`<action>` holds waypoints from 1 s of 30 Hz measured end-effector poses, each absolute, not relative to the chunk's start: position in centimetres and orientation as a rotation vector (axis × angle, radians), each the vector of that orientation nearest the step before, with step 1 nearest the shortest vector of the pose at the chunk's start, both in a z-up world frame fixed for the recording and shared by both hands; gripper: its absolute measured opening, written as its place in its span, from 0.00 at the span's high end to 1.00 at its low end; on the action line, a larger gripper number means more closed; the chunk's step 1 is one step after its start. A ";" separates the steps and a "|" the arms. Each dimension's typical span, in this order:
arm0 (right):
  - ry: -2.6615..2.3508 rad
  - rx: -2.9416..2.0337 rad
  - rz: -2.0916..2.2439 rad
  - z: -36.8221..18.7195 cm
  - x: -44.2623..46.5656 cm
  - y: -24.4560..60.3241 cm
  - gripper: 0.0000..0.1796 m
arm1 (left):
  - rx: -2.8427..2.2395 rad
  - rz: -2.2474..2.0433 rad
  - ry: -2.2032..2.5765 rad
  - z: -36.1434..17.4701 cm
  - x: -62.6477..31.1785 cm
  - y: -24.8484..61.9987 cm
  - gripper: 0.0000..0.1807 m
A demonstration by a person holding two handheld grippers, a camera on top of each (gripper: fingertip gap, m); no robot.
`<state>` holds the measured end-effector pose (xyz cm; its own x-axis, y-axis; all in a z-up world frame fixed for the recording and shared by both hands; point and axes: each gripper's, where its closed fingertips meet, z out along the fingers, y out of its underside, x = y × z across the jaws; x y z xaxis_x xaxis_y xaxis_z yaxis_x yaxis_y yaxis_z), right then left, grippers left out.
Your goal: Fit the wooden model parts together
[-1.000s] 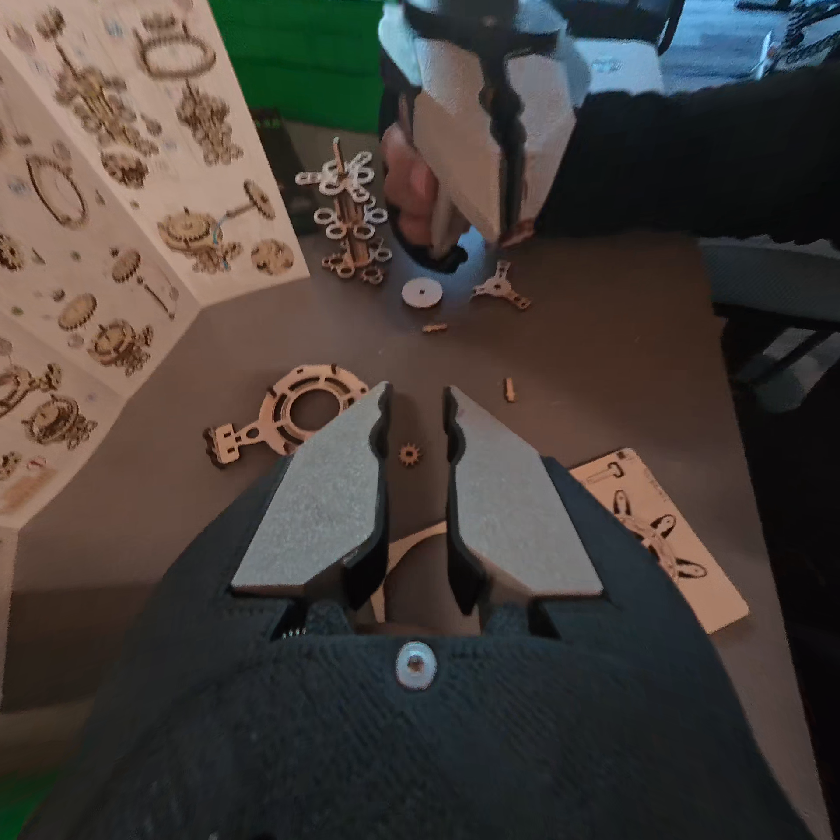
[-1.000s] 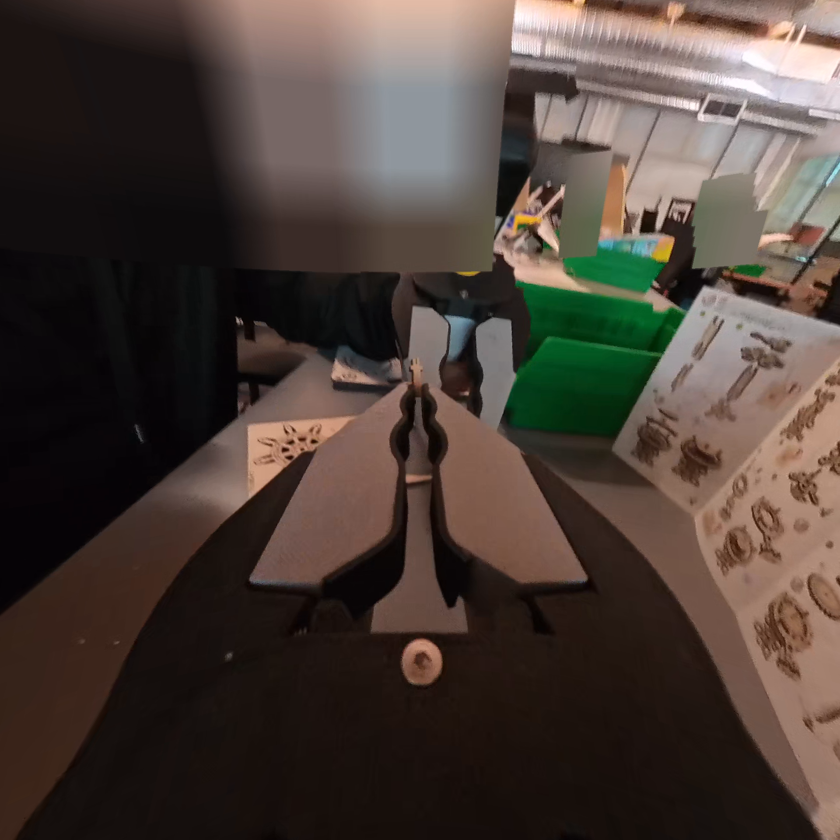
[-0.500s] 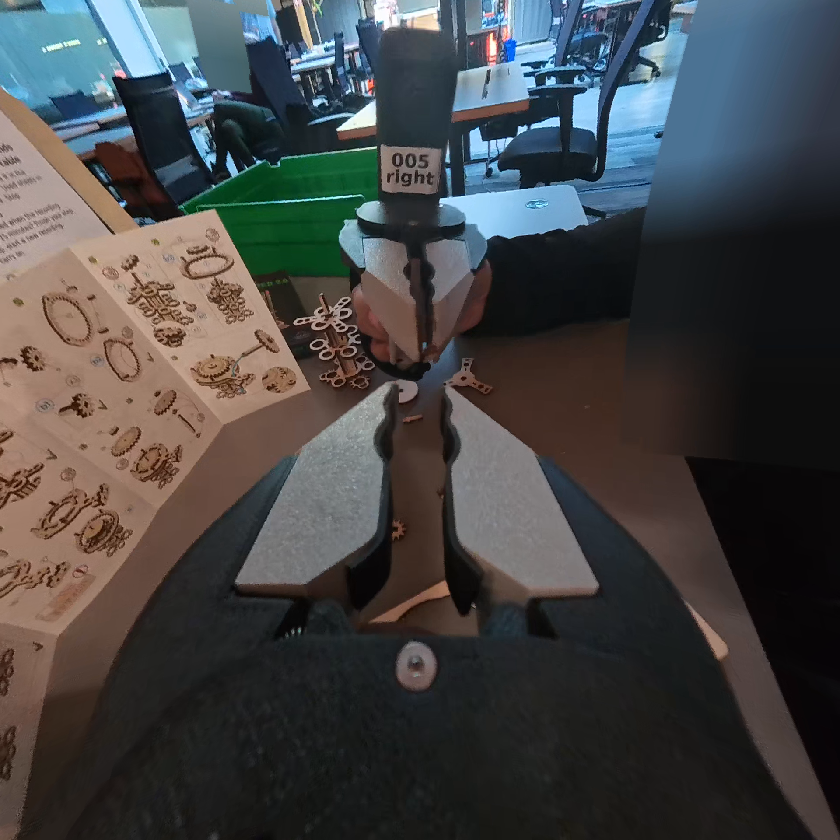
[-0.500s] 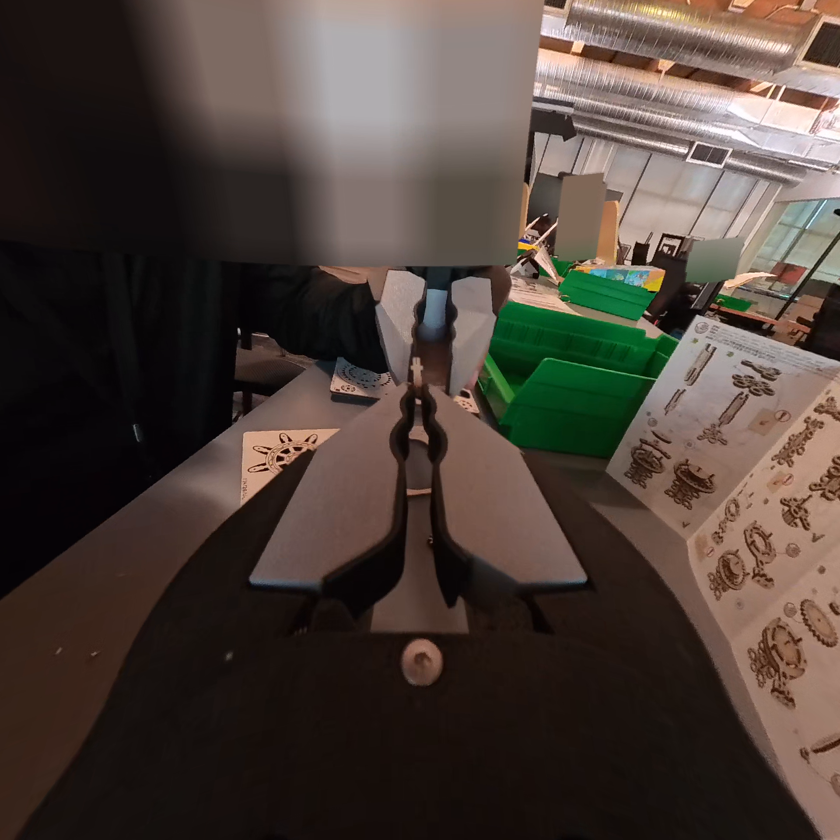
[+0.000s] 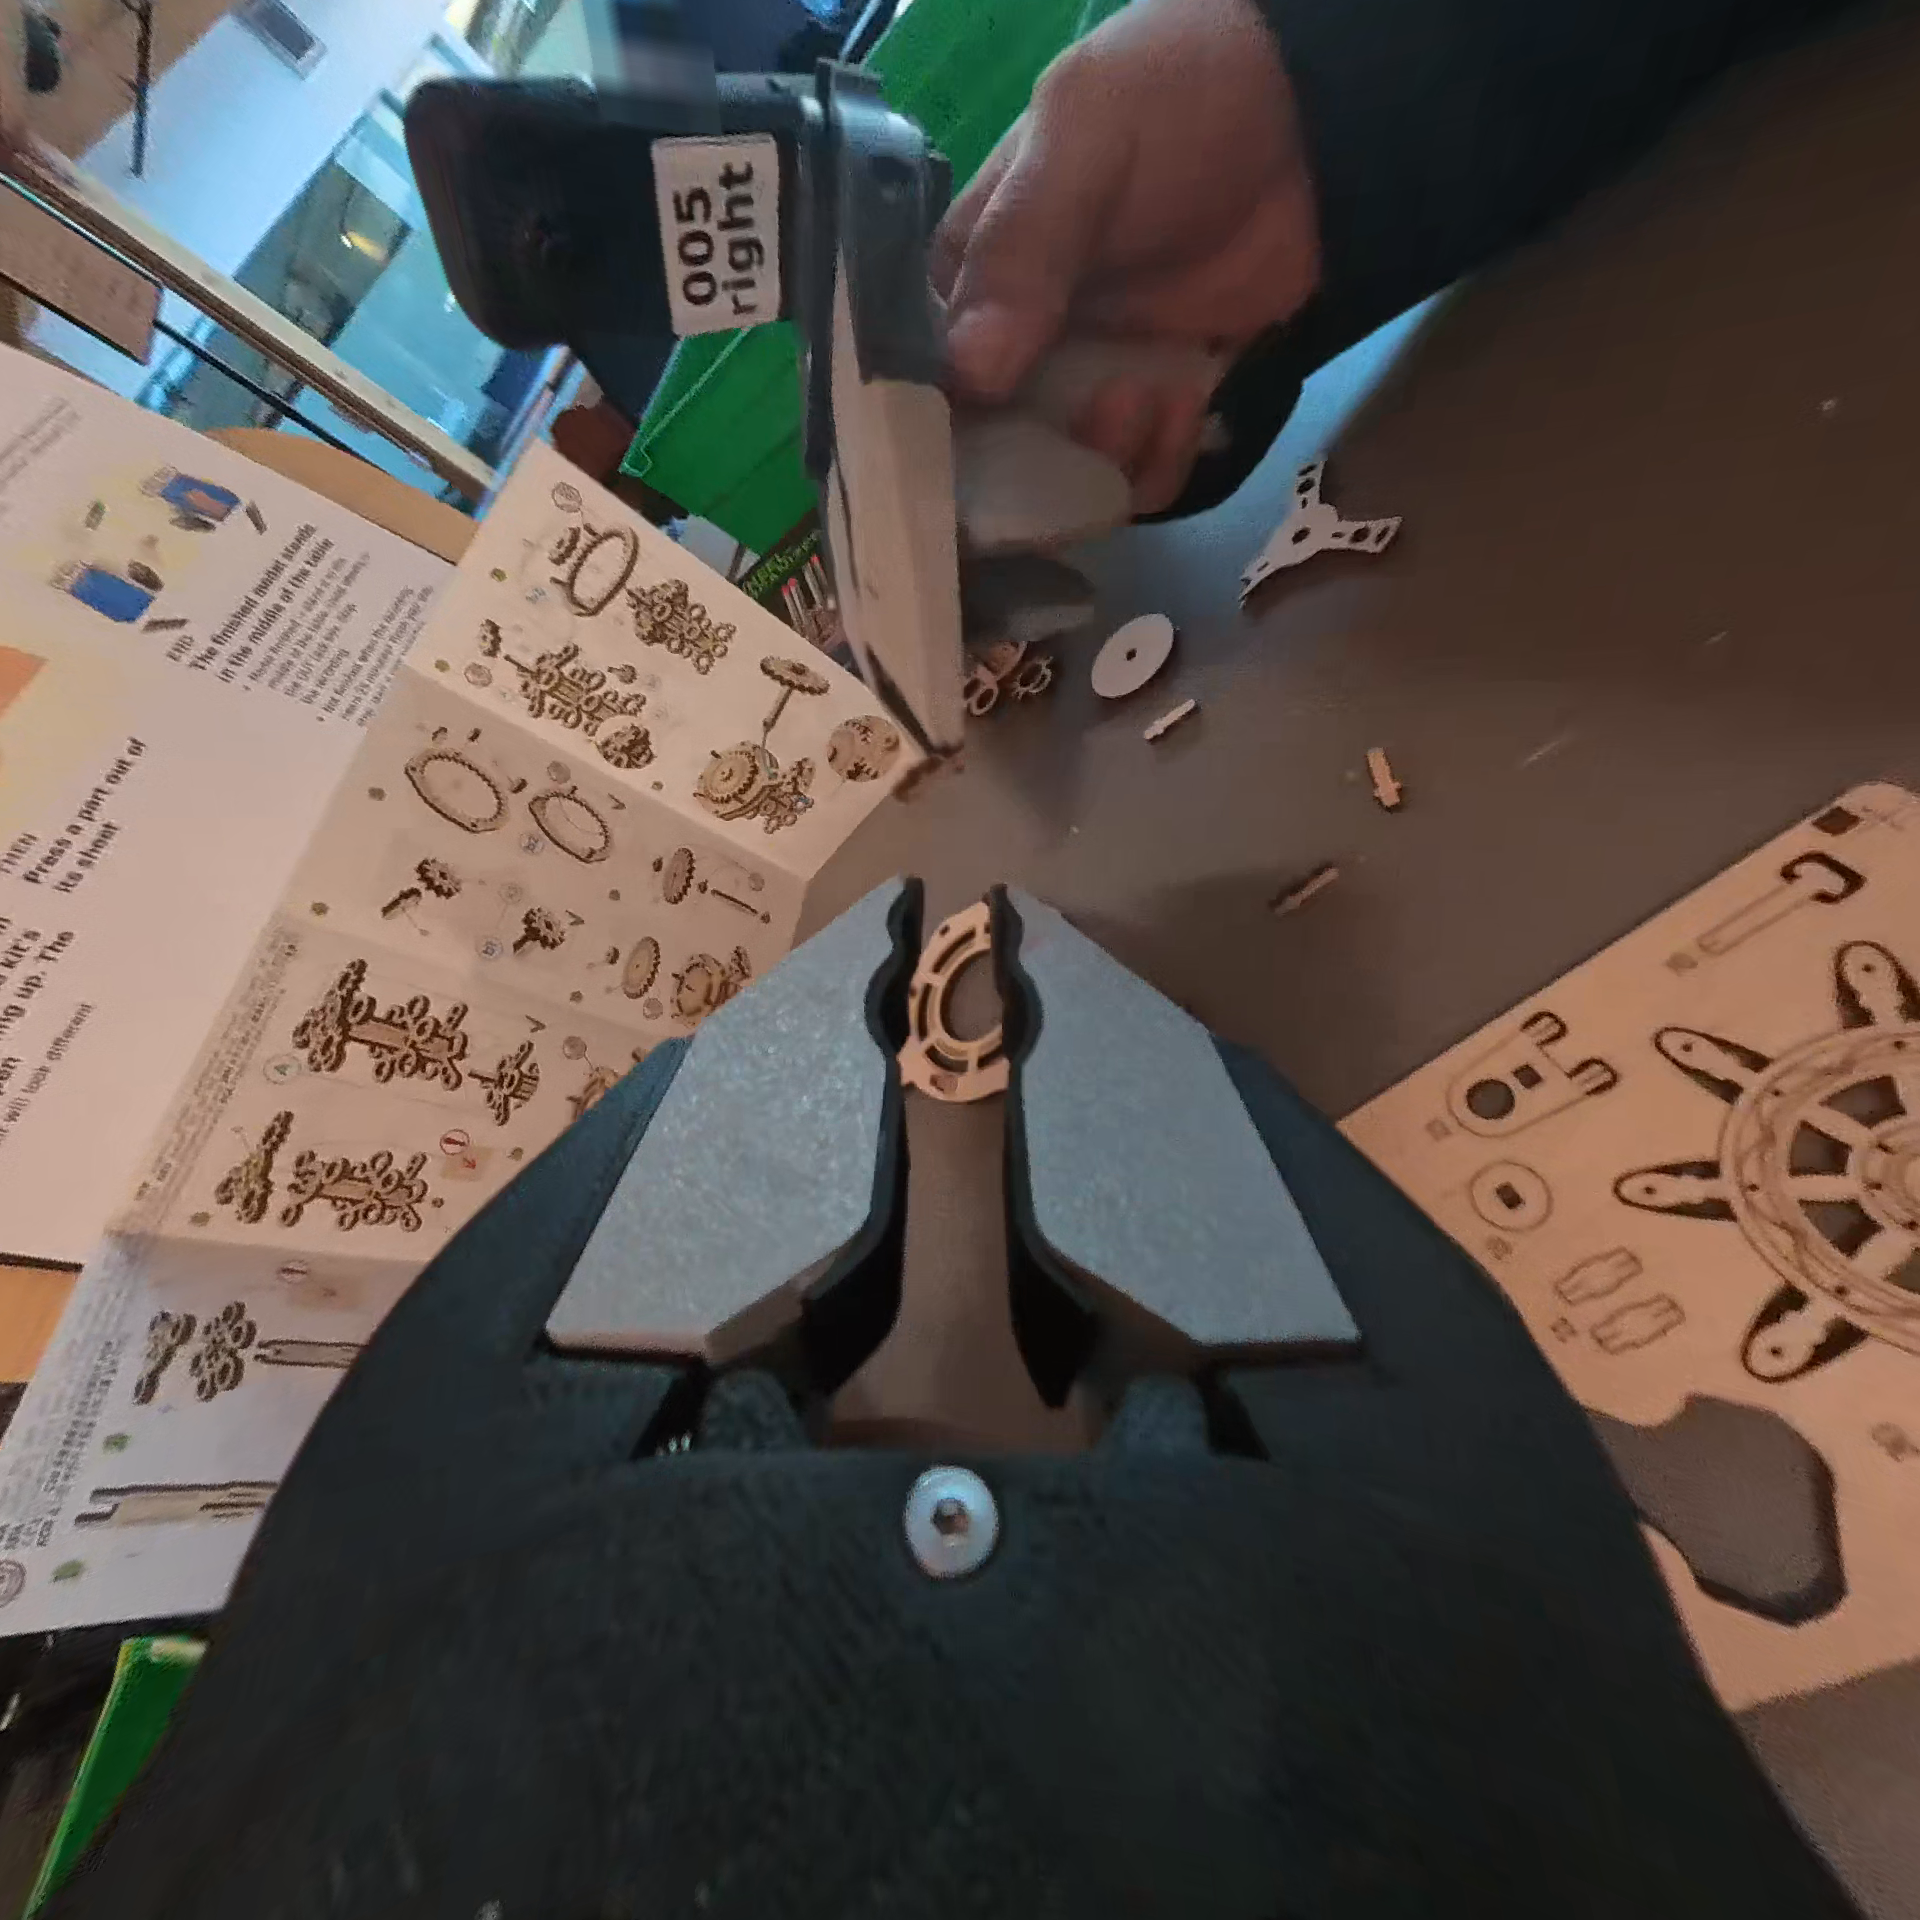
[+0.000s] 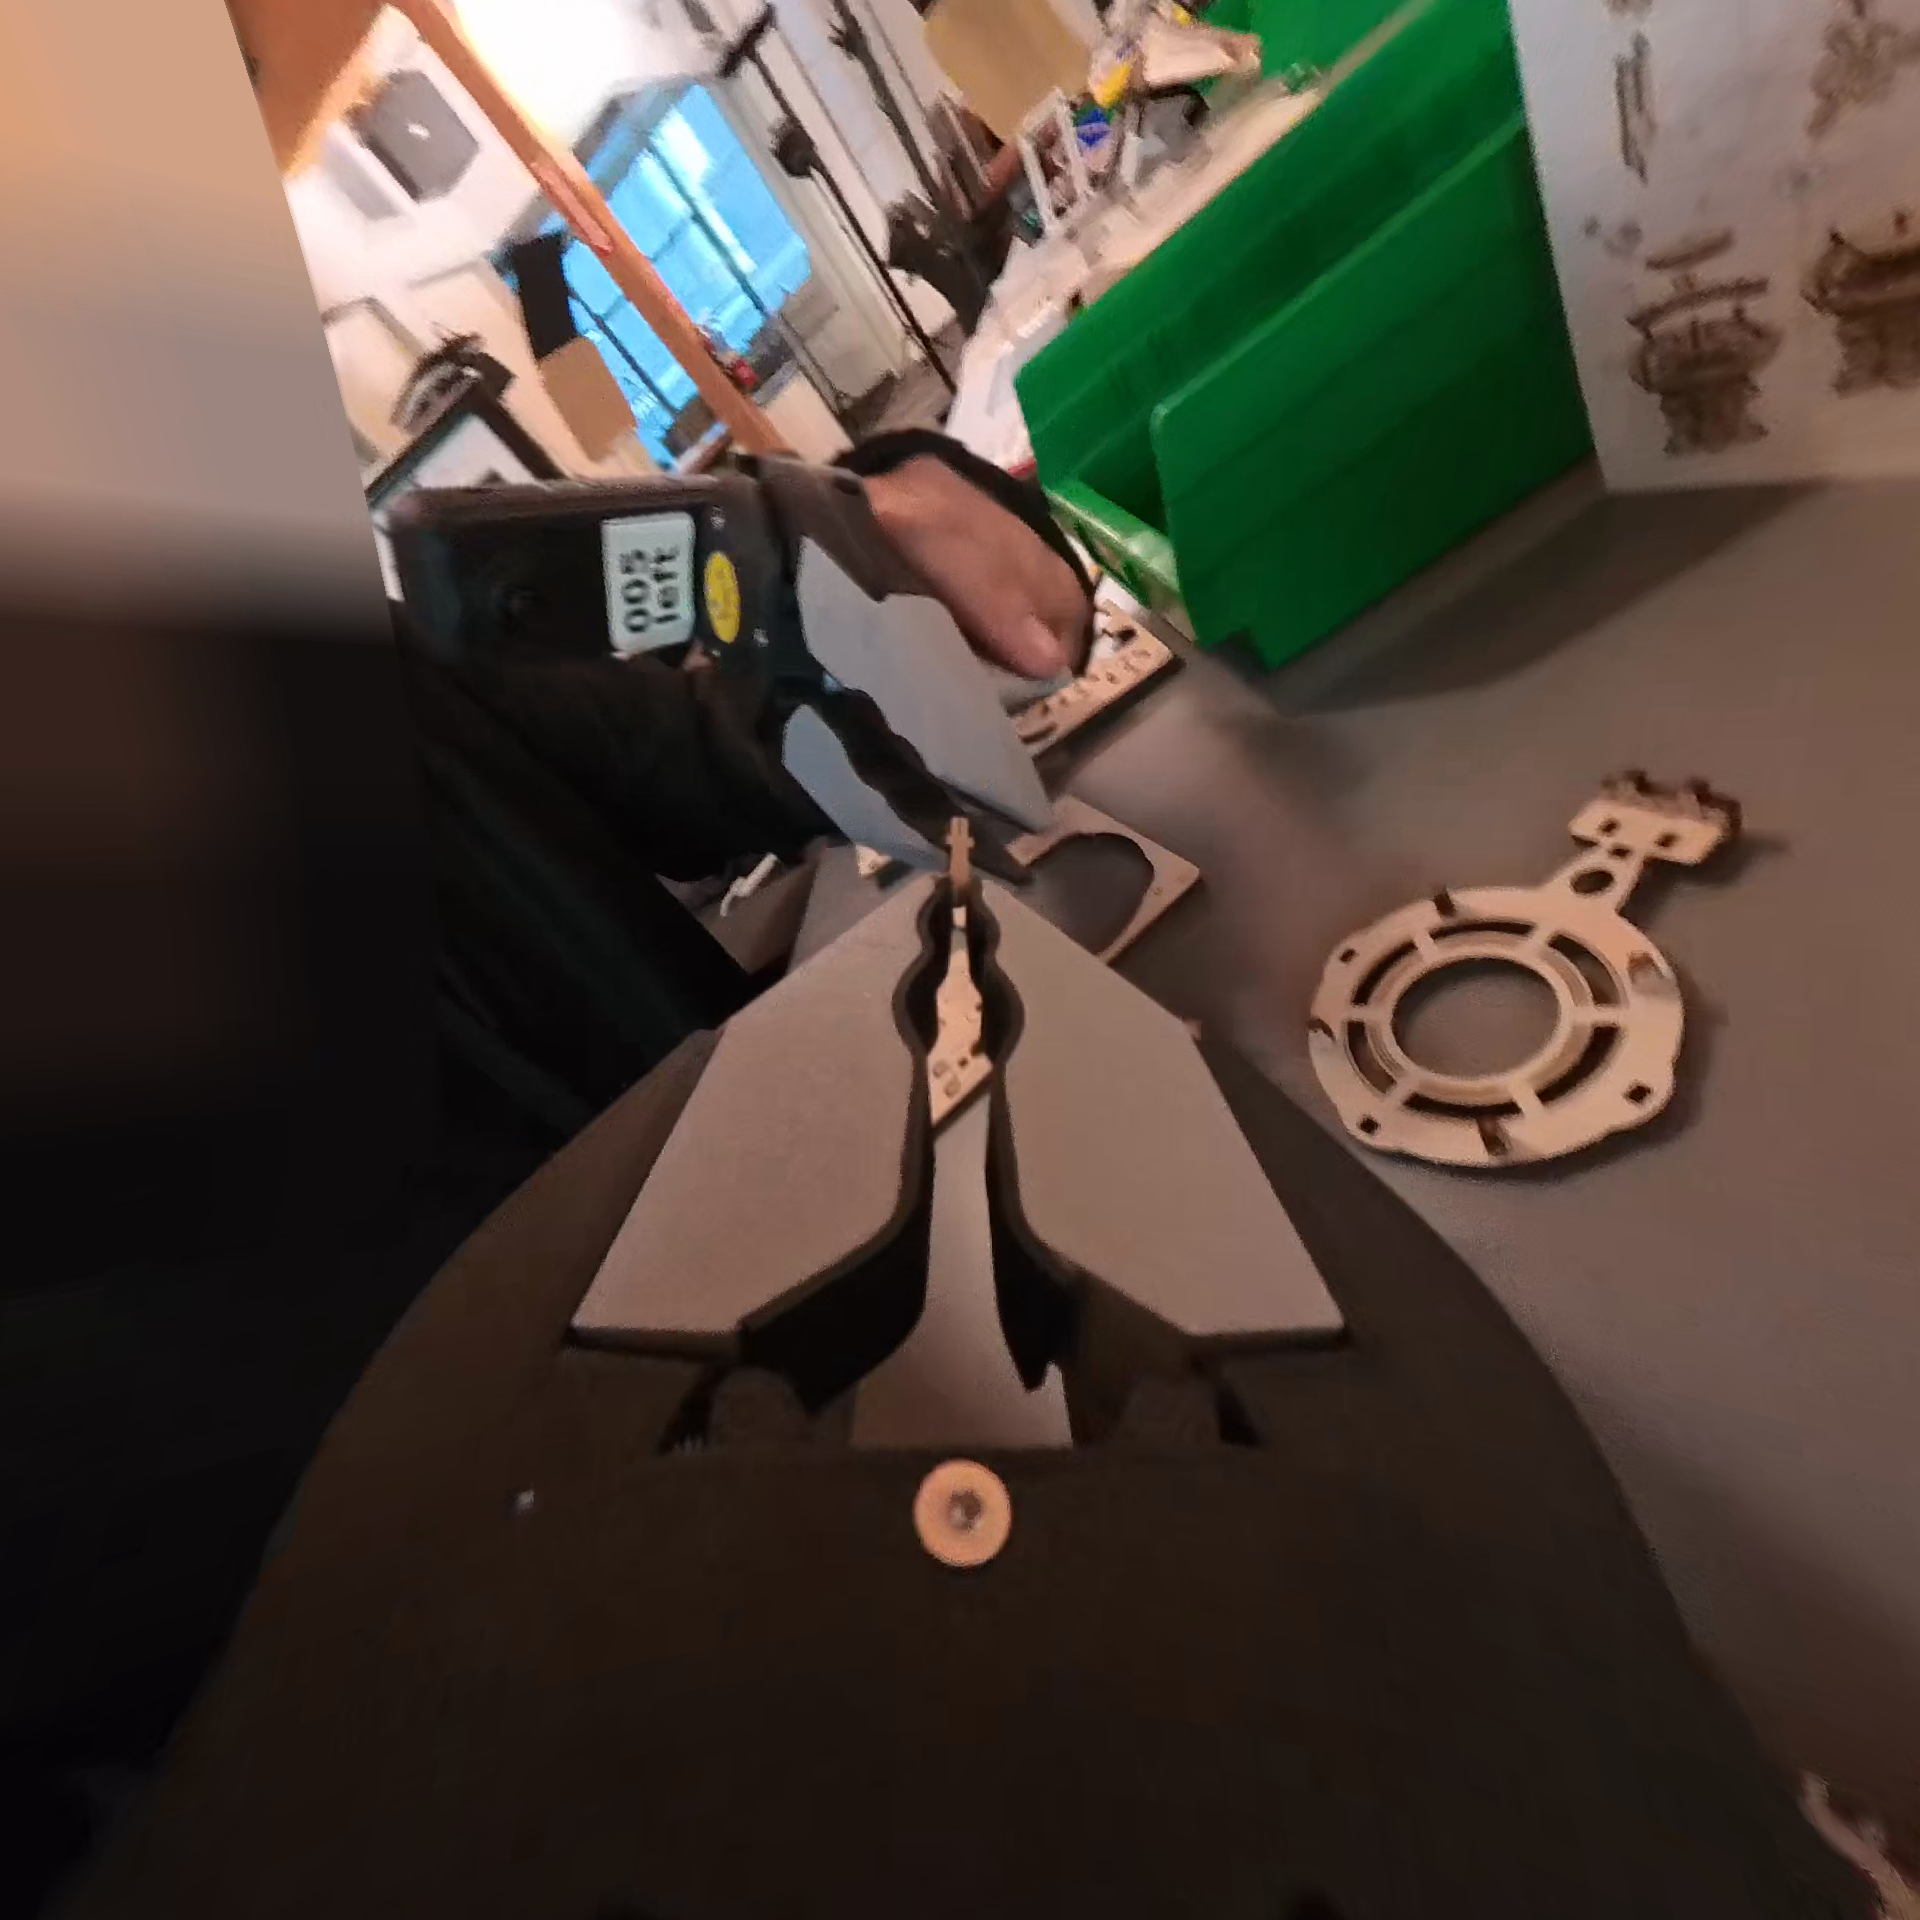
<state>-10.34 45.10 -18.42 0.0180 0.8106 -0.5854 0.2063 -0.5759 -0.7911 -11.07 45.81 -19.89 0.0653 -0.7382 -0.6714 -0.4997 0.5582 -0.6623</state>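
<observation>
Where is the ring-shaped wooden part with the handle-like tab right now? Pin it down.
The ring-shaped part lies flat on the grey table, to the right of the right gripper in the right wrist view; the left wrist view shows it between the left gripper's open fingertips.

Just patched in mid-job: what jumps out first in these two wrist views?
The right gripper is shut on a thin wooden pin that sticks out past its tips. The left gripper is open just above the flat wooden ring part, which lies on the grey table. A folded instruction sheet stands to the left, and loose small parts and a punched-out wooden sheet lie to the right.
</observation>
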 end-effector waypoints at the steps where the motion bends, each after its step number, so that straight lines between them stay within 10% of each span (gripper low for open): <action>1: -1.027 -1.845 1.579 -18.8 -10.2 45.2 1.00 | -1.072 -0.250 1.579 -19.8 -11.0 45.8 0.95; 17: -0.977 -2.068 1.635 -21.0 -10.4 44.5 1.00 | -1.145 -0.368 1.628 -21.4 -10.1 45.0 1.00; 30: -0.979 -1.790 1.401 -17.5 -10.2 46.8 0.88 | -1.574 -1.283 1.122 -17.7 -10.0 46.0 1.00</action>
